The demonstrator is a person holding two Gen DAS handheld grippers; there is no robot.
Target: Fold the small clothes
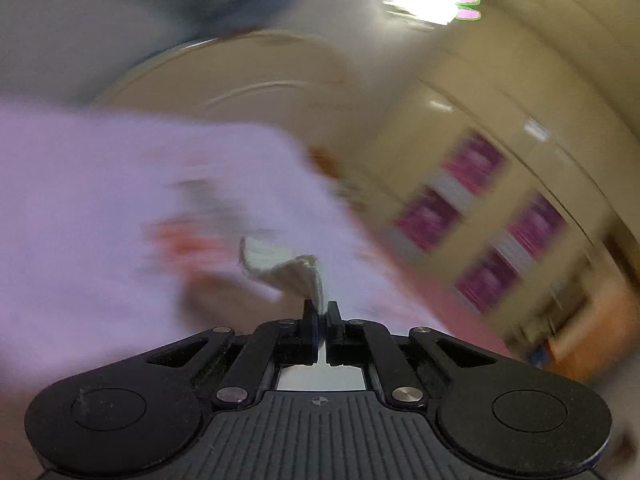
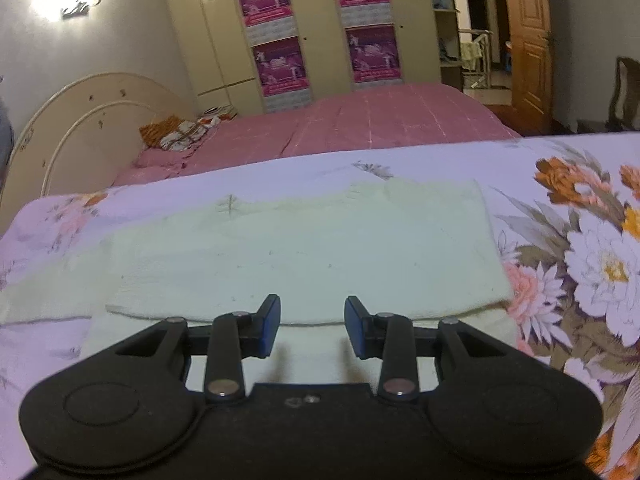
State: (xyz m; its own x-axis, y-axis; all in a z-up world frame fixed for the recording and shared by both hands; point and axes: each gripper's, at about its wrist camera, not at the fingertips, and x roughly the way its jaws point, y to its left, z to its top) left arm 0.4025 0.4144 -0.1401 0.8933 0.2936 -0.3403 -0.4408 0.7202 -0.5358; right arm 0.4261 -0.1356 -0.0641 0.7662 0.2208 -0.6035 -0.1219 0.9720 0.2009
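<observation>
A pale cream cloth (image 2: pixel 304 248) lies partly folded on a floral sheet (image 2: pixel 580 264) in the right wrist view. My right gripper (image 2: pixel 312 320) is open and empty, just above the cloth's near edge. In the left wrist view my left gripper (image 1: pixel 321 312) is shut on a bunched corner of the cream cloth (image 1: pixel 288 266) and holds it above the floral sheet (image 1: pixel 100 220). That view is heavily blurred by motion.
A pink bed (image 2: pixel 380 128) with a cream headboard (image 2: pixel 80 120) lies beyond the sheet. A wardrobe with magenta posters (image 2: pixel 320 28) stands behind it, also in the left wrist view (image 1: pixel 480 208). A wooden door (image 2: pixel 532 40) is at the right.
</observation>
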